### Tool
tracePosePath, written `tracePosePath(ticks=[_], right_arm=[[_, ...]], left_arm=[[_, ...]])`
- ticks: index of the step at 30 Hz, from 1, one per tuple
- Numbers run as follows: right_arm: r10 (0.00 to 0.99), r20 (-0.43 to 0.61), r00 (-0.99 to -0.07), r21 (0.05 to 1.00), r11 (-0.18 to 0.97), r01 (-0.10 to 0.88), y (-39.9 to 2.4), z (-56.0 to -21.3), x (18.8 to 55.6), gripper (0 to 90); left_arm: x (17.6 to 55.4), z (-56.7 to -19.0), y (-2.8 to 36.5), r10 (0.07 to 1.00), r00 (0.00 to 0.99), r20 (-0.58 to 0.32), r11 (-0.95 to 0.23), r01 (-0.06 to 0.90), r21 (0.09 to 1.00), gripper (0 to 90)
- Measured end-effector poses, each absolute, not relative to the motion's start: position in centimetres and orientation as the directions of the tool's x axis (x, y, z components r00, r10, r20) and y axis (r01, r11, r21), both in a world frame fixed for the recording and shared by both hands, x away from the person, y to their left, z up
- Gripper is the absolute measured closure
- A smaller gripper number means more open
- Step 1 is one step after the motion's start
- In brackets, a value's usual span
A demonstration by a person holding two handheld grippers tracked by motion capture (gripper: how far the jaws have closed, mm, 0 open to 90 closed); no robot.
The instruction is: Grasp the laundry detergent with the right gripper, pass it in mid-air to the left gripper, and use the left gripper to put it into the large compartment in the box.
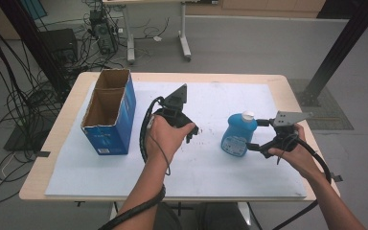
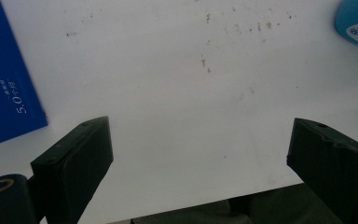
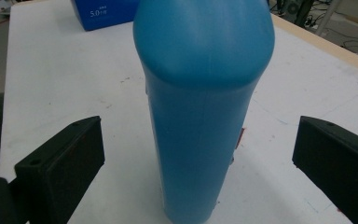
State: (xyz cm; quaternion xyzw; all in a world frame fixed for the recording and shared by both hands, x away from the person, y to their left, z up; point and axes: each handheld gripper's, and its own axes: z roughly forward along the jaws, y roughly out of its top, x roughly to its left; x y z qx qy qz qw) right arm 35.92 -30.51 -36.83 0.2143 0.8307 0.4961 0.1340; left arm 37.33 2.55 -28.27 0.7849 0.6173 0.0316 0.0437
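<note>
blue bottle [image 1: 238, 134] stood upright on white mat [image 1: 211, 177], not yet gripped. right gripper [image 1: 258, 135] spread wide around it, jaws apart from its sides. left gripper [image 1: 192, 133] wide open, empty. cardboard box [image 1: 109, 111] judged destination; grasp, transfer left.

Wooden table [image 1: 279, 80] — white sheet [image 1: 220, 100], blue bottle [image 1: 238, 134], open box [image 1: 109, 111]

Blue plastic bottle [image 1: 239, 135]: white cap, printed label on its front, standing upright on the white counter [image 1: 211, 177], right of centre, well apart from the blue carton [image 1: 111, 112]
</note>
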Motion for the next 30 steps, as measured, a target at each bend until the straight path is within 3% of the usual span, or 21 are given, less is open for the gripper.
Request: tracePosePath(ticks=[30], right_arm=[[0.528,0.012,-0.849,0.916,0.335,0.221,-28.3,-39.8,36.5,1.5]], left_arm=[[37.3,-28.5,2.6,0.971,0.237,-0.004,-0.235,0.966,0.105,7.5]])
